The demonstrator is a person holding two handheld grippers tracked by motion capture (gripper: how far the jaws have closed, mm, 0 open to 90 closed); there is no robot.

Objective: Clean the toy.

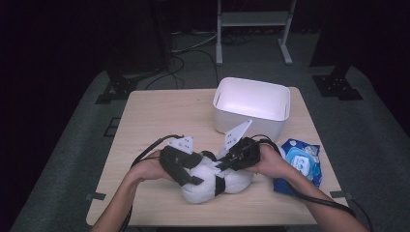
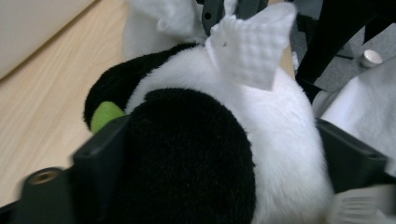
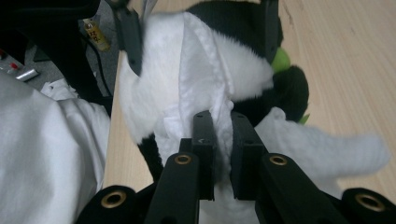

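A black-and-white plush panda (image 1: 212,186) lies on the wooden table (image 1: 159,116) near its front edge. My left gripper (image 1: 186,176) comes in from the left and is shut on the panda's body; in the left gripper view its jaws press the fur (image 2: 280,140) on both sides. My right gripper (image 1: 223,164) reaches in from the right and is shut on a white wet wipe (image 3: 205,79), which lies against the panda's white fur (image 3: 243,70). A corner of that wipe (image 2: 252,51) sticks up above the toy. A green patch (image 2: 105,114) shows on the panda.
A white plastic bin (image 1: 246,123) stands behind the hands, at the table's back right. A blue pack of wipes (image 1: 302,164) lies at the right edge beside my right forearm. Black cables trail from both grippers over the table's front edge.
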